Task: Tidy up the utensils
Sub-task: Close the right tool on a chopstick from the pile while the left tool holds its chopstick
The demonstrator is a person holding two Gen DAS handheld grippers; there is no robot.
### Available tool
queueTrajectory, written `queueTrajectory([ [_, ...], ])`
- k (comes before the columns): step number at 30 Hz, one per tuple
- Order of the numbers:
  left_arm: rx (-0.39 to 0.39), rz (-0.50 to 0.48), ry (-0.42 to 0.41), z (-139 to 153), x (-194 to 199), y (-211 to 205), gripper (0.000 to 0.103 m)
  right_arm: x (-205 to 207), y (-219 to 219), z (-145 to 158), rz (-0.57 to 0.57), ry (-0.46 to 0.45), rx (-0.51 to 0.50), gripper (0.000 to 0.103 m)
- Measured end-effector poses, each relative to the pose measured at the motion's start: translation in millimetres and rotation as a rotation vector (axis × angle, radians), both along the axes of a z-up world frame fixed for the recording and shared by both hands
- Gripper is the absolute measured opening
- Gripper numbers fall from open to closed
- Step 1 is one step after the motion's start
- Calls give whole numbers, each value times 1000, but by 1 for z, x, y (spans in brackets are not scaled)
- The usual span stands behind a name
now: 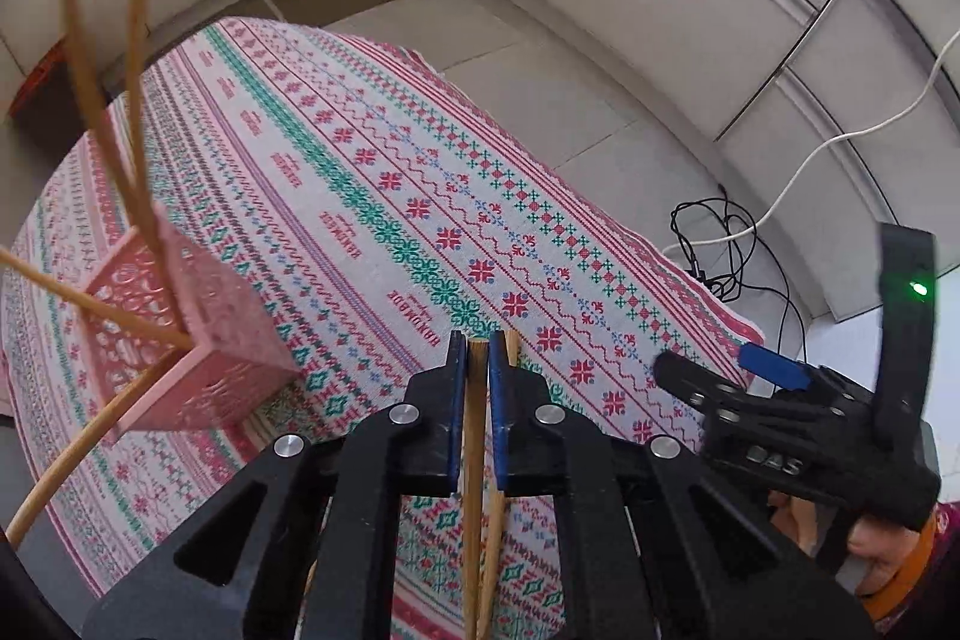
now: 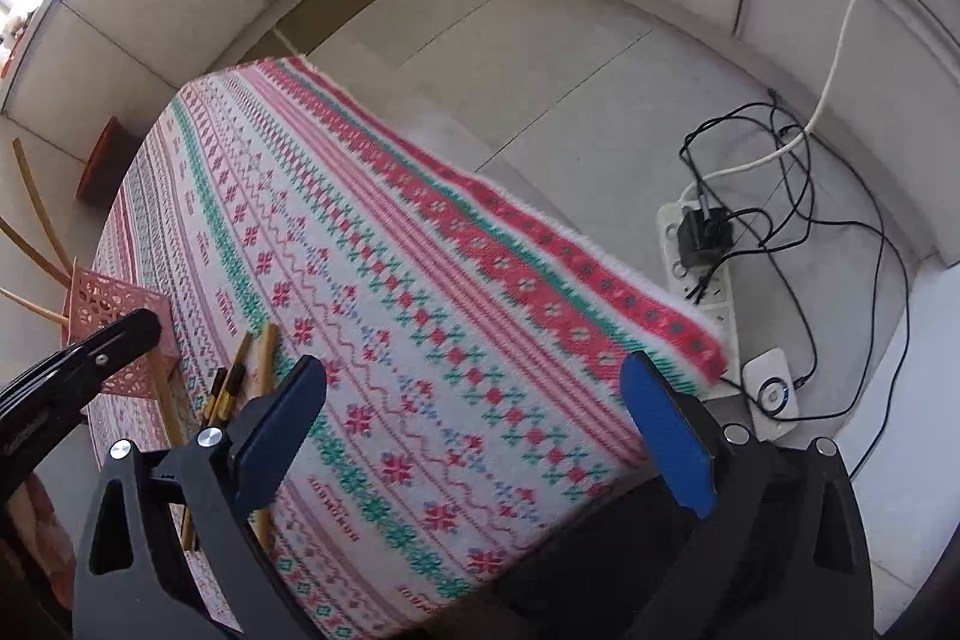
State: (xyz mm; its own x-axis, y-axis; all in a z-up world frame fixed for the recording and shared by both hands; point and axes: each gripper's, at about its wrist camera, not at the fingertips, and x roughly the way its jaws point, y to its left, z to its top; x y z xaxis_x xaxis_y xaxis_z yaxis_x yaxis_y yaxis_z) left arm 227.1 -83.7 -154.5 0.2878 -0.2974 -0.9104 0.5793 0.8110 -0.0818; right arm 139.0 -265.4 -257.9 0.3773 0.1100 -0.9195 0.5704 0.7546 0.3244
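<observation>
Where blue-padded left gripper (image 1: 477, 346) pinches: round wooden chopstick (image 1: 474, 460).

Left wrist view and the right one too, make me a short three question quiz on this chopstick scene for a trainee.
1. True or false: the left claw is shut on a chopstick.
2. The pink basket already holds: A) spoons B) several chopsticks C) nothing.
3. Fill in: the right claw hangs ____ above the patterned cloth, gripping nothing.

Key: 1 true; 2 B, chopsticks lean out of it; 3 open.
</observation>
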Motion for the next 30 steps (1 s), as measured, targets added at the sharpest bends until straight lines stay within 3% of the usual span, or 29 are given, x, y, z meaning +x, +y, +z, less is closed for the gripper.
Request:
queueTrajectory([
  [3, -36, 13, -65, 23, -21, 21, 7, 24, 28, 1, 68, 51, 5, 89],
  [9, -92, 46, -153, 57, -51, 69, 7, 75, 78, -14, 167, 216, -59, 57],
  [12, -109, 58, -182, 67, -59, 83, 7, 88, 92, -15, 175, 247, -147, 39],
  [15, -126, 71, -193, 71, -61, 90, 7, 95, 99, -16, 157, 264, -173, 43],
  [17, -134, 82, -198, 74, -61, 94, 7, 94, 96, -16, 120, 260, -103, 52],
  [21, -141, 92, -204, 76, -60, 95, 7, 94, 94, -16, 96, 271, -22, 52],
  [26, -137, 105, -202, 73, -61, 97, 7, 92, 77, -16, 70, 248, 163, 50],
  [28, -139, 108, -202, 74, -61, 97, 7, 92, 80, -9, 99, 225, 129, 48],
  [30, -142, 107, -203, 74, -61, 97, 7, 95, 90, -2, 134, 226, 70, 40],
])
